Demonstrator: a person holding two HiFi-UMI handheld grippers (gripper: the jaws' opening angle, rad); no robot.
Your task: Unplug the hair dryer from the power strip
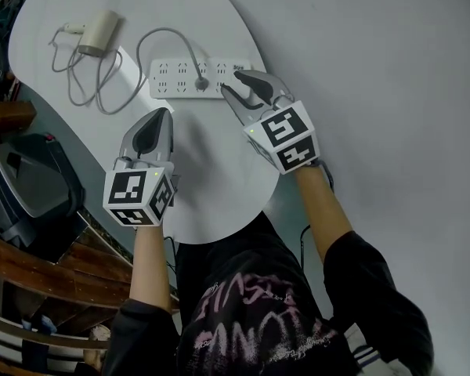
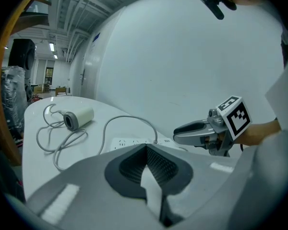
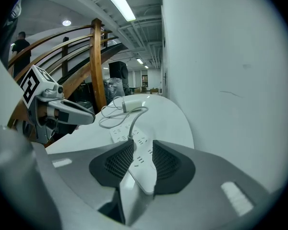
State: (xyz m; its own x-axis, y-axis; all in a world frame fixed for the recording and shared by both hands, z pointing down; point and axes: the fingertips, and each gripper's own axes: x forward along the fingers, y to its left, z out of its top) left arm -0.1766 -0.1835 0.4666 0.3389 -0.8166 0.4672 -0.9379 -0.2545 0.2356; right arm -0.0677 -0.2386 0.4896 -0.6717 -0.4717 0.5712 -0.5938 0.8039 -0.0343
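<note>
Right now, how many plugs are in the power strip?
1: the hair dryer's plug, mid-strip on the power strip. The right gripper covers the strip's end in the head view; the right gripper view shows no plug there.

I see a white tabletop [image 1: 219, 186] with a white power strip [image 1: 172, 79] near its far edge, a pale grey cord [image 1: 166, 31] and a cream hair dryer [image 1: 100, 30]. The left gripper [image 1: 161, 114] and right gripper [image 1: 232, 81] are silver-grey with black ribbed pads [image 3: 116, 163]. Their cubes [image 1: 139, 197] carry black-and-white square markers.
</note>
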